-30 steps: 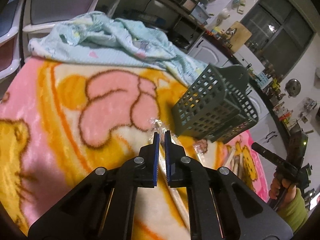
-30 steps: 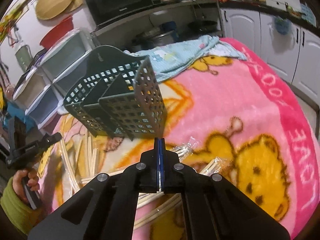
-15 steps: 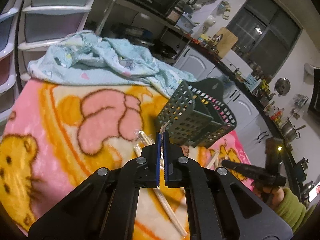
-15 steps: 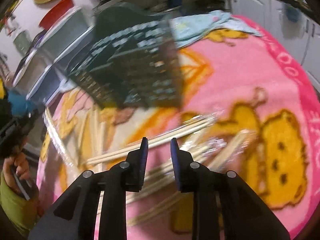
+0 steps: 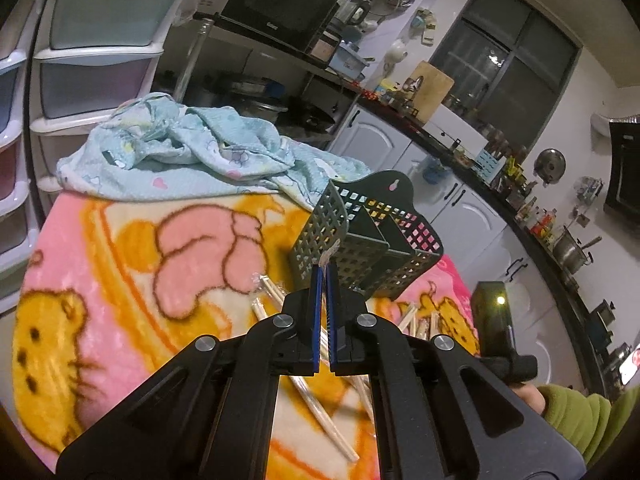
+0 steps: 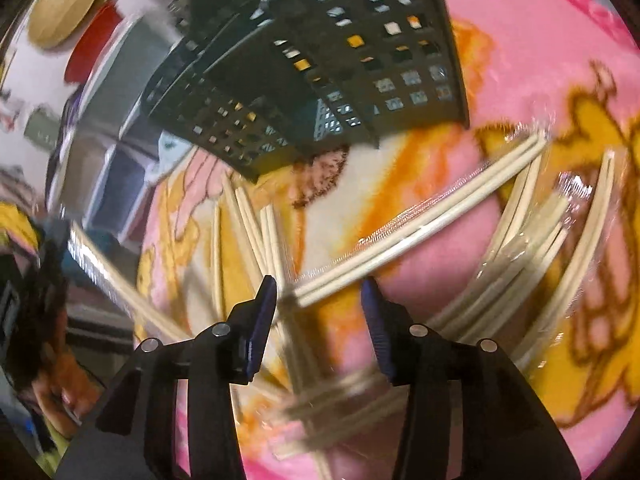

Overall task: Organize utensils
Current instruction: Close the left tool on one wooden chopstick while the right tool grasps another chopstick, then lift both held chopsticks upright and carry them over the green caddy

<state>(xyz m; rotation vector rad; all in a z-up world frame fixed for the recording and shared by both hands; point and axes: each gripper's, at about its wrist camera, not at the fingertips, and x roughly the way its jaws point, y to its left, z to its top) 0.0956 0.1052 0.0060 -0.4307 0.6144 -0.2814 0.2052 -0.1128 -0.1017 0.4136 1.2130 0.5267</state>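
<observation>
A dark green perforated utensil basket [image 5: 366, 246] stands on the pink cartoon blanket [image 5: 120, 240]; it also shows in the right wrist view [image 6: 320, 72]. My left gripper [image 5: 323, 276] is shut on a wrapped pair of chopsticks [image 5: 326, 258], lifted just in front of the basket. Several wrapped wooden chopsticks [image 6: 420, 224] lie on the blanket. My right gripper [image 6: 318, 292] is open and empty, low over the end of one wrapped pair. The right wrist view is motion-blurred.
A crumpled light blue cloth [image 5: 192, 148] lies at the blanket's far edge. Plastic drawer units [image 5: 92, 48] stand at the left, a microwave [image 5: 280, 4] behind. More loose chopsticks [image 5: 320, 408] lie under my left gripper. The right hand and gripper handle [image 5: 496, 328] show at right.
My left gripper closed on a wrapped chopstick pair and lifted it toward the basket. My right gripper opened and dropped down toward the chopsticks on the blanket.
</observation>
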